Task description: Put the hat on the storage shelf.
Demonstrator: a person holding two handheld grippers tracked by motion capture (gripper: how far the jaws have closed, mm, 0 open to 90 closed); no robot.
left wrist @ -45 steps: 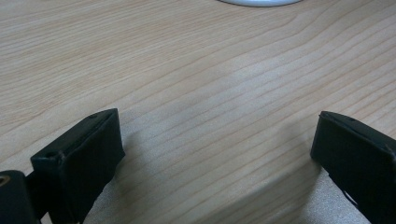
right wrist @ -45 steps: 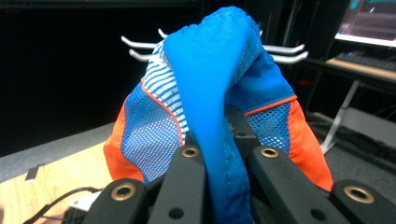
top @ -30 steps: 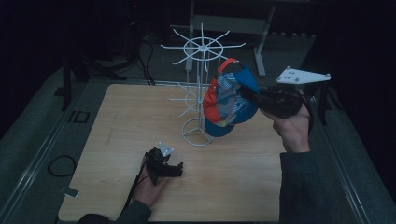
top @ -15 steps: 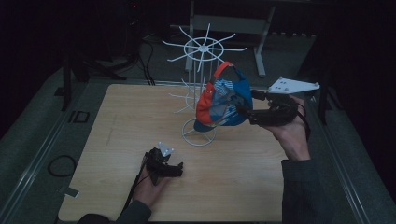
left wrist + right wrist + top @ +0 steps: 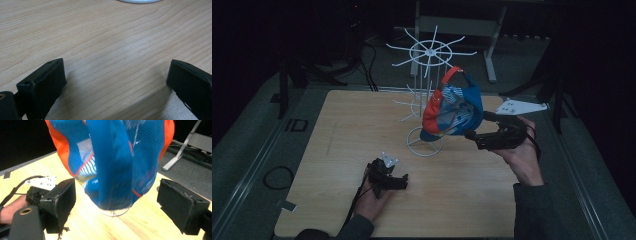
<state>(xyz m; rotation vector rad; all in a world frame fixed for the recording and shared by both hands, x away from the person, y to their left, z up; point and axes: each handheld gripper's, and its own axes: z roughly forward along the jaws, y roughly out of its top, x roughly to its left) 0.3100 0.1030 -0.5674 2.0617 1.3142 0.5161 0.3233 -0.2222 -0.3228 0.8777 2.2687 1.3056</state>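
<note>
Jaws spread wide on both tools as a blue and orange cap hangs on a white wire rack at the middle of a wooden table.

High view: the cap (image 5: pixel 454 111) hangs from an arm of the rack (image 5: pixel 427 95) at centre frame, its crown bulging toward the right. The right gripper (image 5: pixel 473 131) sits just beside the cap's lower right edge, jaws apart, nothing between them, held in a hand that enters from the lower right. The left gripper (image 5: pixel 398 181) rests on the table (image 5: pixel 337 130) at lower centre, well apart from the rack's round base. Against the picture from one second ago, the right gripper has dropped from beside the cap's upper right to below and right of it, and the cap now hangs free rather than pressed against the tool. The left gripper has not moved. The judgement: the cap has been let go on the rack and the hanging looks done, with the hand backing off.

Left gripper view: the two black jaws stand far apart at the lower corners over bare wood grain, with a sliver of the rack's white base (image 5: pixel 139 1) at the top edge.

Right gripper view: the cap (image 5: pixel 110 162) fills the upper centre, hanging between but beyond the parted jaws, touching neither. The left gripper (image 5: pixel 37 188) lies at middle left on the table.
</note>
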